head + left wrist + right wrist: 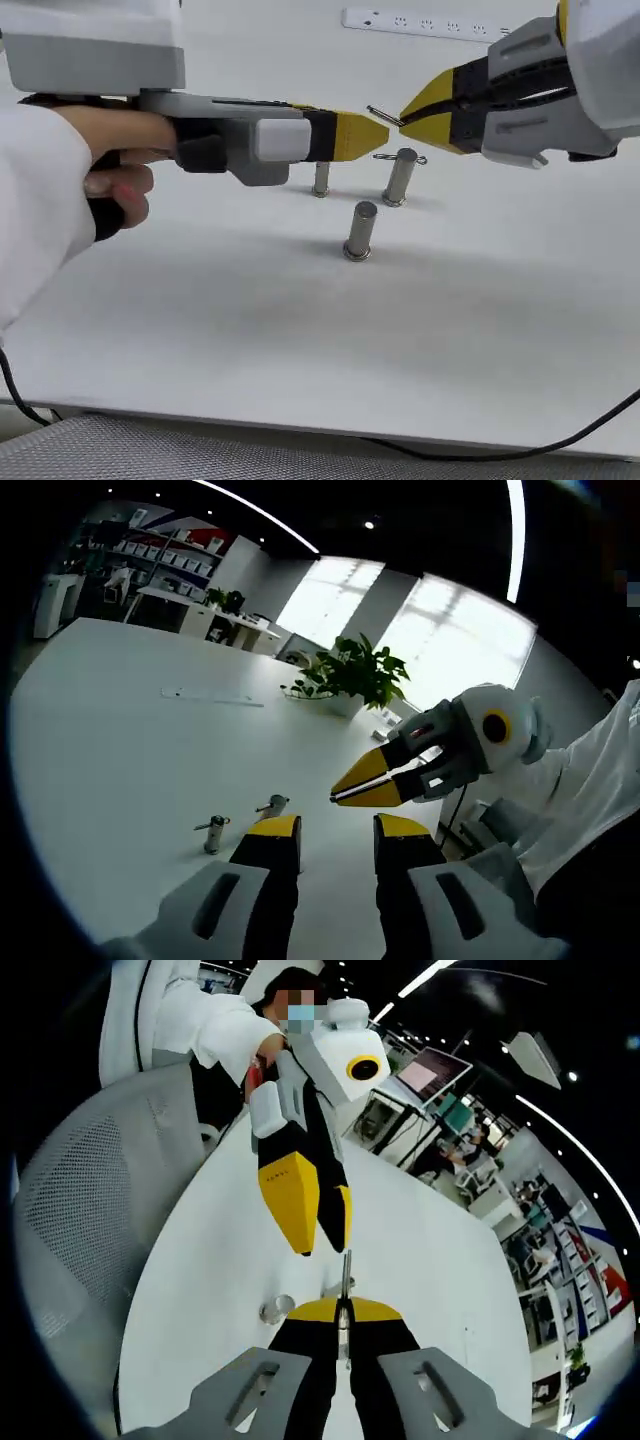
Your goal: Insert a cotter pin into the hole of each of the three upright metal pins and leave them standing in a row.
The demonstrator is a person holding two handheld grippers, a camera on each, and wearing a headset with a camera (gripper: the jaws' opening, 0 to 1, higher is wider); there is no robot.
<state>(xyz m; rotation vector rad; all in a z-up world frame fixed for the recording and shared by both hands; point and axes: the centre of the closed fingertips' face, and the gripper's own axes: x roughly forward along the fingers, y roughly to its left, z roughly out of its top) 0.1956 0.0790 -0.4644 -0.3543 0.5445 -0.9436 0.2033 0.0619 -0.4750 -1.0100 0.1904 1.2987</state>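
While the yellow-tipped right gripper (403, 120) pinches a thin grey wire cotter pin (384, 115) in the air, the left gripper (382, 136) hovers beside it, jaws parted. Three upright silver metal pins (360, 230) stand on the white surface (300, 330) below; the rear right pin (400, 178) carries a second cotter pin (400, 157).

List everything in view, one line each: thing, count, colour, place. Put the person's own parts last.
metal pins: three, silver, upright on the table
cotter pins: two, silver; one through the far right pin, one in the right gripper's jaws
table: one, white
power strip: one, white, table's far edge
cable: one, black, near edge
chair: one, grey mesh, beside the table
plant: one, green, far end
left hand-held gripper: yellow-tipped, open
right hand-held gripper: yellow-tipped, shut on a cotter pin
hand: one, on the left handle
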